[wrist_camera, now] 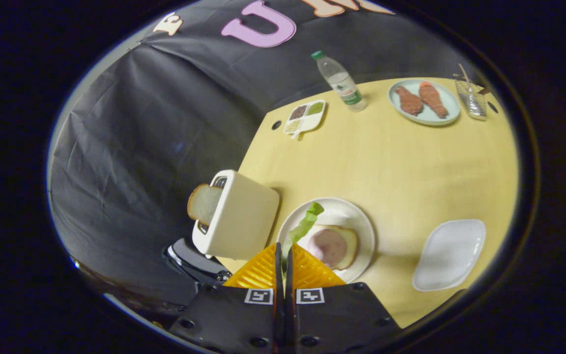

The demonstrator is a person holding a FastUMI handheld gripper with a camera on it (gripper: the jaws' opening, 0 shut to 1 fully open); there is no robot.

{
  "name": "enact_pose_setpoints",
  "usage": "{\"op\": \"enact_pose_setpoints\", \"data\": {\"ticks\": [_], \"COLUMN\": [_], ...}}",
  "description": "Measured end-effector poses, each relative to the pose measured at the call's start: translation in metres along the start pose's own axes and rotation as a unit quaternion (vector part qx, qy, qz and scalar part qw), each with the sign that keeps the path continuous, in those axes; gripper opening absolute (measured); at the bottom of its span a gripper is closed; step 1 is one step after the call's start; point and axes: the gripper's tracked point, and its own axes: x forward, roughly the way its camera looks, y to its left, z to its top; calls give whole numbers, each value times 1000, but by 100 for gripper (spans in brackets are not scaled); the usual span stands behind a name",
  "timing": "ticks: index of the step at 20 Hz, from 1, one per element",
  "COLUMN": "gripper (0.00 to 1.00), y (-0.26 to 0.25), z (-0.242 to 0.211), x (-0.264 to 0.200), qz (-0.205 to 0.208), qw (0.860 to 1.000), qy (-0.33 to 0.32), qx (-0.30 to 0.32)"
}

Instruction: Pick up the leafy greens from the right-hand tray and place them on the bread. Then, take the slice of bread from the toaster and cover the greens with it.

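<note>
Gripper (283,255) fingers are clamping the lettuce leaf (307,223), which is hanging lengthwise just ahead, above the ham-topped bread (334,246) on its plate (356,216).

No readable text: the water bottle (340,82) label is too small, the gripper (283,255) bears only square markers.

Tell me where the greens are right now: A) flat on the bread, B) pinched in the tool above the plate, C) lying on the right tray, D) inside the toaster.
B: the tool has both fingers closed on the greens, which stick out ahead of them over the plate, next to the bread with its ham slice, not yet laid on it; the tray is bare.
</note>
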Motion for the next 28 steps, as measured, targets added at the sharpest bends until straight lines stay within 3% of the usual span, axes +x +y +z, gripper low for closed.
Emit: {"op": "enact_pose_setpoints", "data": {"ticks": [2,5,12,21,28], "gripper": [3,4,4,6,73], "y": [14,2,-96,-112,-109], "z": [-10,-24,-37,-44,-38], "x": [13,32,49,56,41], "qz": [13,-11,-183,-218,-215], "qw": [1000,999,978,967,968], "qy": [21,45,78,89,74], "qx": [-6,-20,-69,-101,-109]}}
